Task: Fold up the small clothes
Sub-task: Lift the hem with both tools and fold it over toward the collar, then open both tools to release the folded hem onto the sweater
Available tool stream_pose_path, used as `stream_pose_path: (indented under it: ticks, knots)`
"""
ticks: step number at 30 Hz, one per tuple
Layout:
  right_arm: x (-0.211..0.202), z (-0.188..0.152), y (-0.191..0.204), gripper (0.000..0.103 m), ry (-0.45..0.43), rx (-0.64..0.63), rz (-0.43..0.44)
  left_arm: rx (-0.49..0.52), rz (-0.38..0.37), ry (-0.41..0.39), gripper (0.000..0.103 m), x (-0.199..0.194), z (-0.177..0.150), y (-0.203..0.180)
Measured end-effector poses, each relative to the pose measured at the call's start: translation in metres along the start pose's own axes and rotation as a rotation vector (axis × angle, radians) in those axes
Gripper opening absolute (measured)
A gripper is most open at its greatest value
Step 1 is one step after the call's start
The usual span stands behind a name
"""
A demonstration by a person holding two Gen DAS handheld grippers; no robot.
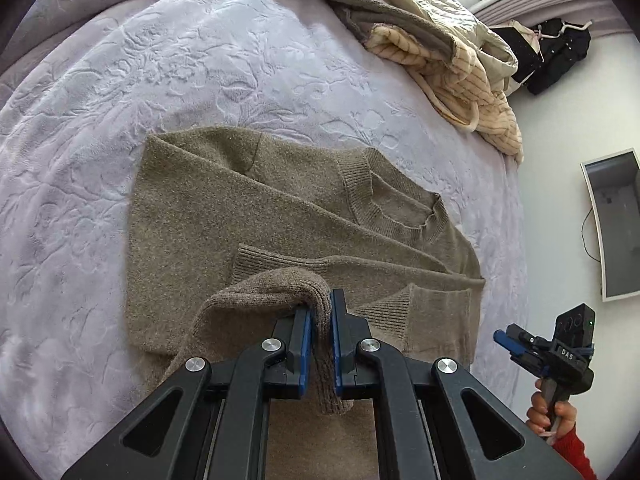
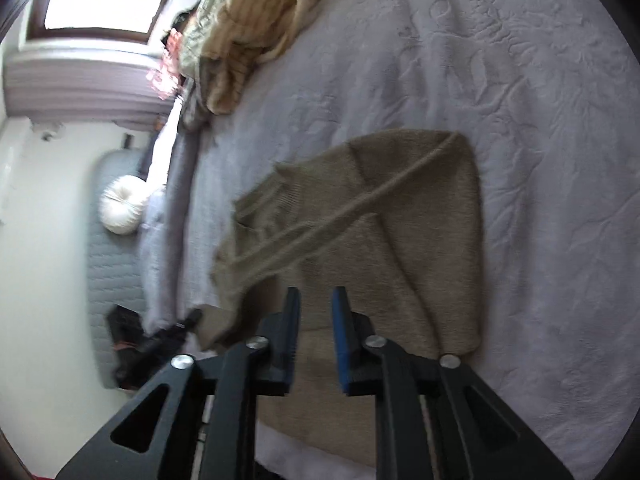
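A brown knit sweater (image 1: pixel 248 216) lies flat on the lavender bedspread (image 1: pixel 120 80), neck to the right, both sleeves folded across its front. My left gripper (image 1: pixel 319 312) is shut on the sweater's lifted bottom hem, which drapes over the fingers. My right gripper (image 1: pixel 505 340) is seen at the lower right of the left wrist view, held off the bed's edge, away from the sweater. In the right wrist view the right gripper (image 2: pixel 316 300) is open and empty, hovering over the sweater (image 2: pixel 380 220); that view is blurred.
A heap of other clothes (image 1: pixel 432 32), beige quilted and striped cream, lies at the bed's far corner. Black garments (image 1: pixel 556 56) lie on the floor beyond it. A grey box (image 1: pixel 616 224) stands by the wall at right. A white round cushion (image 2: pixel 120 204) is beside the bed.
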State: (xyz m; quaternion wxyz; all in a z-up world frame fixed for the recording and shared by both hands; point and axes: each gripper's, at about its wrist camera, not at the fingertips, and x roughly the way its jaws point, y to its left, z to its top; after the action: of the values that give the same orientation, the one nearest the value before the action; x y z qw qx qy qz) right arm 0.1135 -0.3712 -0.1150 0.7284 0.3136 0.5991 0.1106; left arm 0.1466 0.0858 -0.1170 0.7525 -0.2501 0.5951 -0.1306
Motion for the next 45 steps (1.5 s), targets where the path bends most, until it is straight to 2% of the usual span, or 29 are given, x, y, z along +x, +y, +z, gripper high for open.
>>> stream_pose_path:
  ticks: [1,3,4,5,6,7,8,13,15,18,21,25,27,29,30,32,36,38,41,45]
  knots:
    - [0.009,0.000,0.002,0.062,-0.003,-0.035,-0.042,0.005,-0.001,0.006,0.010,0.001,0.000,0.002]
    - [0.027,0.005,0.001,0.062,0.005,-0.069,-0.087,0.004,0.000,0.015,0.010,0.001,0.000,0.007]
    - [0.038,0.009,-0.001,0.061,0.011,-0.073,-0.121,-0.002,-0.006,0.019,0.010,0.000,-0.001,0.010]
    - [0.051,0.014,-0.003,0.055,0.024,-0.067,-0.173,-0.009,-0.009,0.023,0.010,0.000,-0.001,0.012]
    - [0.061,0.016,-0.006,0.047,0.043,-0.055,-0.206,-0.014,-0.008,0.028,0.010,0.000,-0.001,0.014]
    - [0.068,0.017,-0.008,0.023,0.061,-0.045,-0.231,-0.018,-0.006,0.032,0.010,-0.001,-0.002,0.015]
    - [0.069,0.017,-0.006,0.008,0.060,-0.049,-0.223,-0.019,-0.009,0.034,0.010,-0.004,-0.002,0.016]
    - [0.012,0.005,0.051,0.006,-0.079,-0.255,-0.239,0.006,-0.079,-0.031,0.010,-0.035,-0.005,0.008]
    - [-0.008,0.013,0.072,0.006,-0.152,-0.324,-0.273,0.016,-0.091,-0.064,0.010,-0.041,0.000,0.005]
    - [-0.014,0.036,0.079,0.006,-0.208,-0.366,-0.317,0.017,-0.089,-0.091,0.010,-0.034,0.020,0.005]
    - [0.011,0.060,0.067,0.006,-0.185,-0.323,-0.342,-0.022,-0.056,-0.100,0.010,-0.010,0.043,0.013]
    - [0.054,0.076,0.043,0.006,-0.128,-0.288,-0.414,-0.023,0.080,-0.059,0.010,0.028,0.059,0.018]
    - [0.068,0.080,0.031,0.006,-0.106,-0.245,-0.404,-0.007,0.131,-0.026,0.010,0.038,0.062,0.016]
    - [0.069,0.082,0.022,0.007,-0.106,-0.195,-0.368,0.018,0.143,-0.036,0.010,0.031,0.062,0.011]
    - [0.069,0.083,0.019,0.007,-0.105,-0.178,-0.352,0.030,0.145,-0.049,0.016,0.024,0.062,0.007]
    - [0.063,0.084,0.015,0.008,-0.101,-0.153,-0.325,0.046,0.133,-0.086,0.016,0.005,0.060,0.002]
    - [0.043,0.079,0.017,0.010,-0.114,-0.143,-0.338,0.144,0.213,-0.163,0.016,-0.028,0.057,-0.008]
    - [0.028,0.074,0.020,0.010,-0.154,-0.150,-0.337,0.184,0.212,-0.141,0.016,-0.031,0.057,-0.008]
    - [0.014,0.061,0.026,0.010,-0.190,-0.174,-0.318,0.271,0.201,-0.064,0.016,-0.020,0.049,-0.011]
    - [0.031,0.052,0.032,0.010,-0.124,-0.225,-0.296,0.374,0.100,0.112,0.016,0.022,0.027,-0.029]
